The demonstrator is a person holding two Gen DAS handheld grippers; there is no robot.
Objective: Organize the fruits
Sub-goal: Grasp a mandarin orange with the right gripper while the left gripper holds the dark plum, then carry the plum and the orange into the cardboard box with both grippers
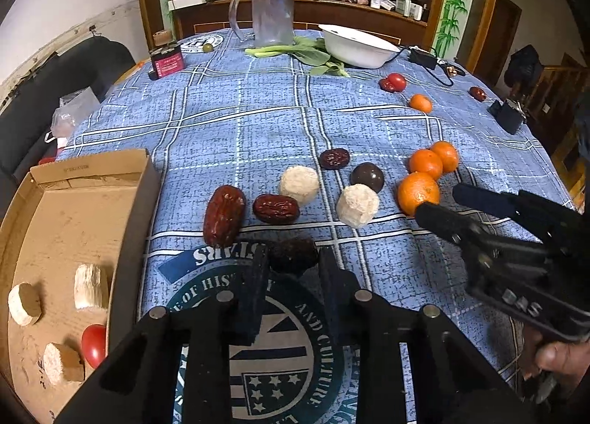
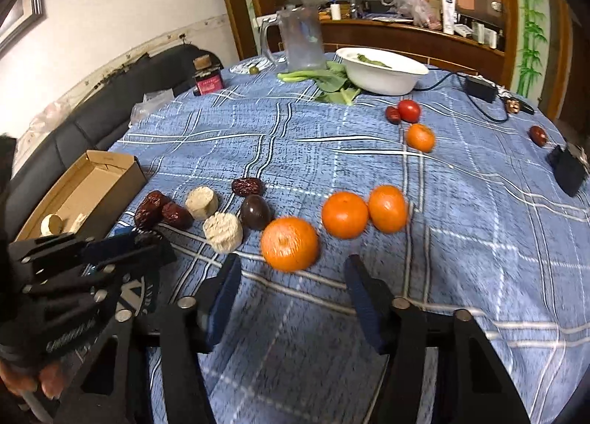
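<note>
Fruits lie scattered over my blue checked tablecloth (image 1: pixel 258 121): dried dates, pale round cakes, a dark ball and three oranges near the middle. My left gripper (image 1: pixel 293 258) is clamped on a dark date (image 1: pixel 293 254) right at the cloth. My right gripper (image 2: pixel 291 273) stands open just short of the nearest orange (image 2: pixel 289 244), pads clear of it. To the left, the cardboard box (image 1: pixel 147 180) holds three pale cakes and a tomato (image 1: pixel 94 344)
</note>
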